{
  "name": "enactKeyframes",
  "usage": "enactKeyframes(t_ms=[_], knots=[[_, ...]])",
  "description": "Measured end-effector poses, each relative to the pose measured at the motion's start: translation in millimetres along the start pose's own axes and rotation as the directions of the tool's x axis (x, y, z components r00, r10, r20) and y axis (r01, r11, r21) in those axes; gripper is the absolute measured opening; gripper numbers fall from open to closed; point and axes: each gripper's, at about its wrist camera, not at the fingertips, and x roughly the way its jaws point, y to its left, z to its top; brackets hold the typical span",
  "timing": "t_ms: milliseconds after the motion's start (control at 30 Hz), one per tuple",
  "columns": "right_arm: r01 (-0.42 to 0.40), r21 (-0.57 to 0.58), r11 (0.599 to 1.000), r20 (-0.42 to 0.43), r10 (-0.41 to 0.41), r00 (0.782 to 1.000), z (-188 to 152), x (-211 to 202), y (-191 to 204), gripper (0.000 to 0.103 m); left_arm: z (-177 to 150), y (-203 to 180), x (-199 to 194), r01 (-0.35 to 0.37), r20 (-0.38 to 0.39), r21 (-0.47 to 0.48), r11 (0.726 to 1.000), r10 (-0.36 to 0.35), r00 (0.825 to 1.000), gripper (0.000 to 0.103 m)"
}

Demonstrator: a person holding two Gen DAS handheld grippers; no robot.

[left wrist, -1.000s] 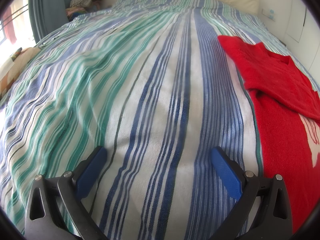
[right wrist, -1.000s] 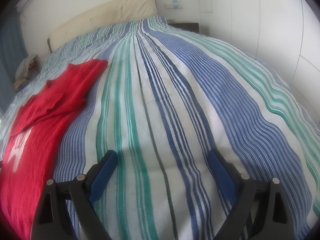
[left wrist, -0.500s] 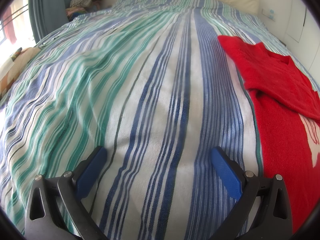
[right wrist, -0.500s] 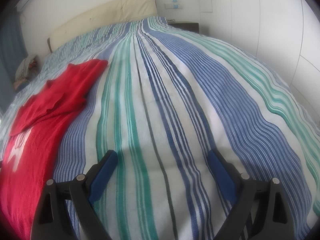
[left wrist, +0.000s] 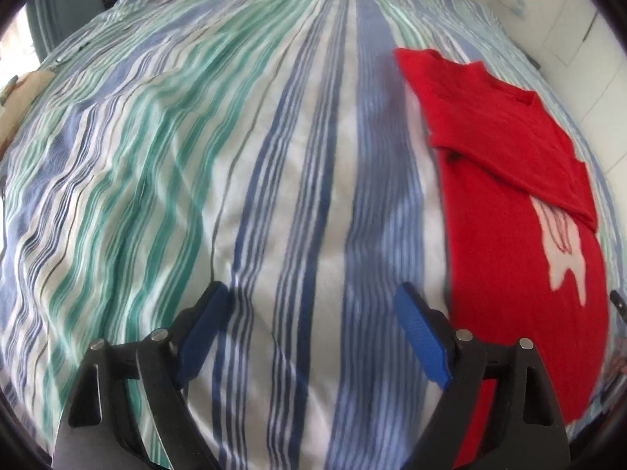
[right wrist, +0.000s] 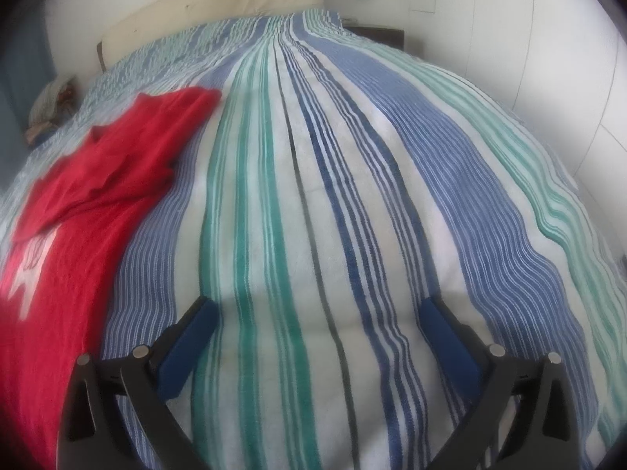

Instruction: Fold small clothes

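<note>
On the bed, a striped bedspread [left wrist: 298, 180] in blue, green and white covers the whole surface, and a red shirt [left wrist: 509, 180] lies flat on it. Seen from the left wrist view, the shirt occupies the right side of the bedspread; seen from the right wrist view, the same shirt [right wrist: 82, 203] occupies the left side. The garment therefore lies between the two grippers' fields of view. Its upper portion is folded over the body, forming a diagonal edge across the chest, and a pale printed graphic [left wrist: 564, 250] shows below that fold. The inner long edge of the shirt runs roughly parallel to the stripes.

The left gripper [left wrist: 313, 313] is released, with nothing between its blue pads [left wrist: 421, 337]; its jaws have just been closing slightly and only bare bedspread shows in the gap. The shirt's near edge lies just beside the pad on the shirt side, apart from it. The right gripper [right wrist: 317, 325] is likewise released and empty; its jaws have just been opening wider, over bare striped fabric. The shirt edge lies near the pad on its side, not touching.

Open bedspread extends ahead of both grippers up to the cream headboard [right wrist: 219, 8]. A white wall [right wrist: 529, 47] borders the bed on the far side of the right wrist view. A pile of cloth [right wrist: 55, 98] sits beyond the bed's edge near the head end. The left wrist view is motion-blurred.
</note>
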Motion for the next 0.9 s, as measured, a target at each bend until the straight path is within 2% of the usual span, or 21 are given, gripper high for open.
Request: enactKeyframes(t_ms=[67,133,200,233,267,300,367,433,467,500,533,567,600,633,700,767,833,900], knots=[[-0.083,0.007,0.996,-0.006,0.083,0.996,0,-29,1,0.1,-35,-14,-33,0.124,-0.042,0.035,0.992,-0.122,0.992,0.094],[-0.248,0.001,0.969,0.009,0.248,0.969,-11,-71,9,0.1,-71,-33,-48,0.19,-0.103,0.088,0.978,-0.181,0.978,0.096],[-0.39,-0.009,0.921,-0.039,0.39,0.92,-32,-103,24,0.1,-96,-47,-42,0.207,-0.172,0.093,0.974,-0.189,0.967,0.093],[-0.448,-0.002,0.894,-0.08,0.446,0.891,-44,-111,32,0.1,-104,-52,-36,0.215,-0.197,0.079,0.973,-0.197,0.96,0.085],[-0.491,0.009,0.871,-0.13,0.488,0.863,-58,-115,41,0.1,-109,-56,-30,0.217,-0.205,0.075,0.973,-0.198,0.959,0.083],[-0.509,0.016,0.861,-0.176,0.504,0.846,-72,-116,50,0.099,-111,-60,-26,0.199,-0.196,0.081,0.977,-0.18,0.964,0.082],[-0.523,0.019,0.852,-0.232,0.512,0.827,-93,-113,61,0.095,-110,-68,-24,0.183,-0.173,0.086,0.979,-0.167,0.971,0.076],[-0.515,0.033,0.857,-0.247,0.506,0.826,-106,-104,66,0.086,-110,-77,-24,0.214,-0.187,0.086,0.973,-0.195,0.963,0.056],[-0.519,0.071,0.852,-0.251,0.519,0.817,-108,-98,67,0.084,-111,-82,-24,0.227,-0.204,0.093,0.969,-0.205,0.957,0.048],[-0.535,0.109,0.838,-0.251,0.544,0.801,-110,-92,69,0.078,-113,-87,-23,0.231,-0.22,0.107,0.967,-0.204,0.954,0.033],[-0.551,0.128,0.825,-0.256,0.564,0.785,-111,-86,74,0.073,-112,-90,-21,0.233,-0.235,0.119,0.965,-0.201,0.951,0.008],[-0.562,0.134,0.816,-0.275,0.576,0.77,-112,-79,80,0.066,-113,-91,-21,0.241,-0.249,0.121,0.963,-0.205,0.946,0.007],[-0.558,0.13,0.82,-0.298,0.569,0.766,-113,-72,85,0.035,-114,-90,-22,0.237,-0.251,0.119,0.964,-0.201,0.947,0.006],[-0.539,0.114,0.834,-0.319,0.545,0.776,-112,-68,89,0.007,-114,-88,-27,0.24,-0.251,0.118,0.964,-0.204,0.946,0.005],[-0.521,0.095,0.848,-0.33,0.521,0.787,-110,-72,89,0.006,-114,-81,-38,0.25,-0.245,0.112,0.962,-0.217,0.945,0.004],[-0.507,0.065,0.859,-0.316,0.5,0.807,-106,-88,84,0.006,-112,-74,-48,0.279,-0.248,0.075,0.957,-0.253,0.935,0.004],[-0.506,0.086,0.858,-0.304,0.506,0.807,-101,-100,76,0.005,-101,-70,-53,0.329,-0.253,0.013,0.944,-0.316,0.915,0.004],[-0.508,0.115,0.853,-0.274,0.519,0.809,-90,-106,71,0.005,-78,-70,-58,0.387,-0.223,-0.032,0.922,-0.384,0.896,0.004]])
